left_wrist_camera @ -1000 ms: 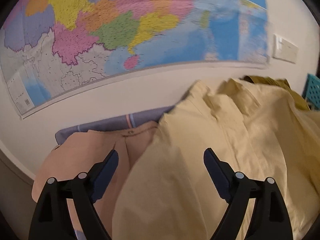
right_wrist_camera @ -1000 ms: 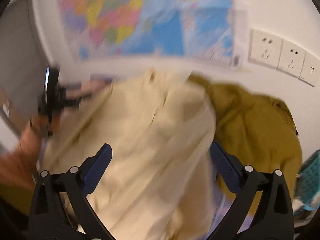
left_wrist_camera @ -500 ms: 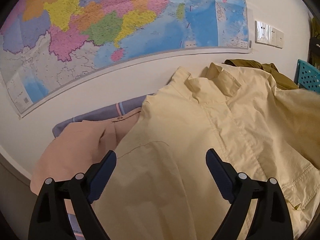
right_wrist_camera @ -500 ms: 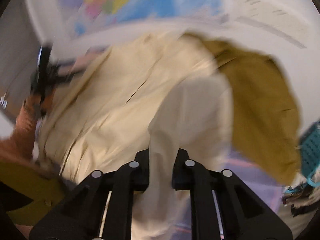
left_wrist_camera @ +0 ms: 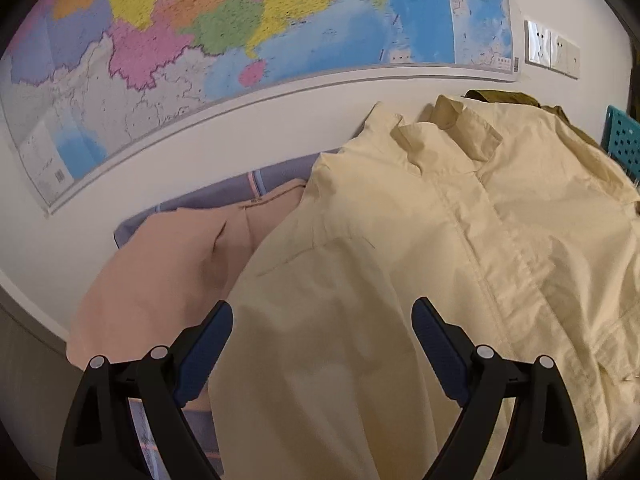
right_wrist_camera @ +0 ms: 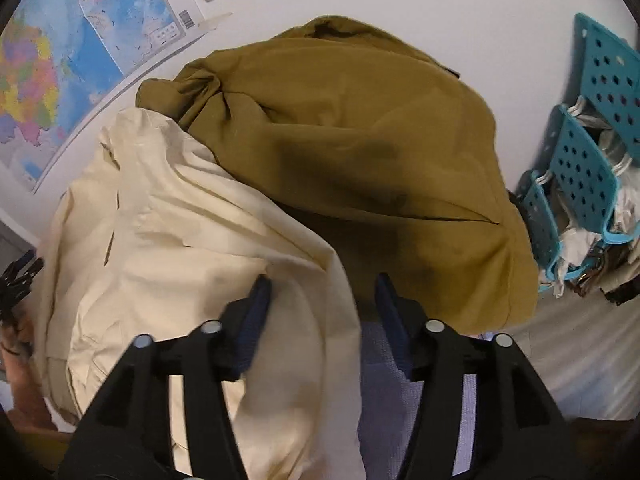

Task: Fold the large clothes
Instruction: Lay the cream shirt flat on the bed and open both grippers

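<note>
the pale yellow jacket (left_wrist_camera: 420, 264) was spread collar-up toward the wall, its left shoulder lying over a peach garment (left_wrist_camera: 168, 280) and its far side against an olive garment (right_wrist_camera: 360, 152). the left tool (left_wrist_camera: 322, 336) was held above the jacket's shoulder and sleeve with its jaws wide apart, no cloth between them. the right tool (right_wrist_camera: 322, 304) was also seen with its jaws apart, a fold of the jacket's cloth lying between the blue pads (right_wrist_camera: 256, 320) but not pinched. a striped lilac cloth (left_wrist_camera: 240, 192) was visible beneath the pile. a coloured map (left_wrist_camera: 224, 36) was fixed to the wall, with sockets (left_wrist_camera: 552, 50) beside it, and a teal basket (right_wrist_camera: 584, 168) of clothes stood to the right.
</note>
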`<state>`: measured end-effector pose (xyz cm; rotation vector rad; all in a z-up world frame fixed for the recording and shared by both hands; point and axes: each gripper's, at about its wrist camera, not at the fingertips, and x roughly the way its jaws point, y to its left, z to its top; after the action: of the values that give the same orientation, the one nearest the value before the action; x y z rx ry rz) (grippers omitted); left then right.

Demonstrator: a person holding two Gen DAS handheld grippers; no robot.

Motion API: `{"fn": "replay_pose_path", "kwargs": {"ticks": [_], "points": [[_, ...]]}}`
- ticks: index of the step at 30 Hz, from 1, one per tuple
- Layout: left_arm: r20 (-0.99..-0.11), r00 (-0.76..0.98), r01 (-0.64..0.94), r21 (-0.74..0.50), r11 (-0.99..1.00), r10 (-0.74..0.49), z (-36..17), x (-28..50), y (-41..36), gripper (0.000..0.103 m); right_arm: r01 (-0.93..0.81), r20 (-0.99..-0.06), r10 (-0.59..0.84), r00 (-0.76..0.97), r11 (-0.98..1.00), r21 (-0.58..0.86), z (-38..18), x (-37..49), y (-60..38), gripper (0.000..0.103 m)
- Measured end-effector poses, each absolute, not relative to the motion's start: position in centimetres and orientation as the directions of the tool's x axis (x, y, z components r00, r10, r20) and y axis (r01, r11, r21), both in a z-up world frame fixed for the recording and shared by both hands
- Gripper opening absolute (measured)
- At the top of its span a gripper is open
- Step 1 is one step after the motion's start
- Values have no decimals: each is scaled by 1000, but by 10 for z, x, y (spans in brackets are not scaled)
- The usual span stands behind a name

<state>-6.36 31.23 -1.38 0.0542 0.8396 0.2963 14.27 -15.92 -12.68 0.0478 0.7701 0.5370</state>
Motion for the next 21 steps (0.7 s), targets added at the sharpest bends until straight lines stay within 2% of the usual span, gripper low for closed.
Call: {"fn": "replay_pose_path", "kwargs": {"ticks": [2, 5, 7, 9, 10, 12, 13, 14, 15, 16, 17, 19, 21], "points": [[-718, 645, -213, 158, 964, 260, -11, -73, 306, 88, -467, -599, 490, 633, 859, 209, -113, 129, -159, 82], [-714, 659, -161, 173, 972, 236, -13, -88, 290, 92, -541, -517, 535, 669, 827, 155, -92, 94, -155, 96], [-722, 655, -113, 201, 973, 225, -21, -94, 277, 92, -585, -521, 559, 645, 800, 135, -92, 86, -150, 97], [-740, 628, -82, 243, 966, 240, -35, -96, 268, 92, -583, -567, 534, 627, 804, 113, -104, 86, -145, 97], [-748, 606, -90, 273, 958, 271, -43, -95, 267, 90, -578, -605, 523, 600, 806, 123, -118, 90, -144, 97], [-771, 562, -110, 291, 950, 301, -54, -92, 273, 67, -564, -639, 512, 574, 813, 144, -134, 94, -144, 96], [-782, 545, -132, 277, 952, 303, -56, -91, 281, 46, -554, -653, 521, 550, 813, 182, -145, 98, -147, 89], [-789, 537, -152, 257, 954, 298, -54, -91, 290, 23, -557, -653, 543, 527, 801, 217, -152, 101, -150, 76], [-789, 541, -193, 220, 956, 291, -48, -92, 303, 13, -561, -642, 576, 505, 785, 262, -155, 103, -155, 68], [-787, 549, -222, 189, 956, 283, -42, -95, 314, 6, -557, -631, 589, 505, 781, 283, -156, 104, -159, 47], [-774, 562, -257, 171, 951, 291, -34, -98, 325, 6, -555, -624, 594, 508, 779, 291, -156, 104, -162, 28], [-737, 577, -342, 172, 924, 351, -15, -105, 348, 6, -570, -587, 636, 501, 753, 329, -151, 104, -172, 17], [-732, 593, -397, 98, 913, 337, 2, -108, 376, 10, -567, -551, 650, 523, 748, 344, -140, 105, -182, 13]]}}
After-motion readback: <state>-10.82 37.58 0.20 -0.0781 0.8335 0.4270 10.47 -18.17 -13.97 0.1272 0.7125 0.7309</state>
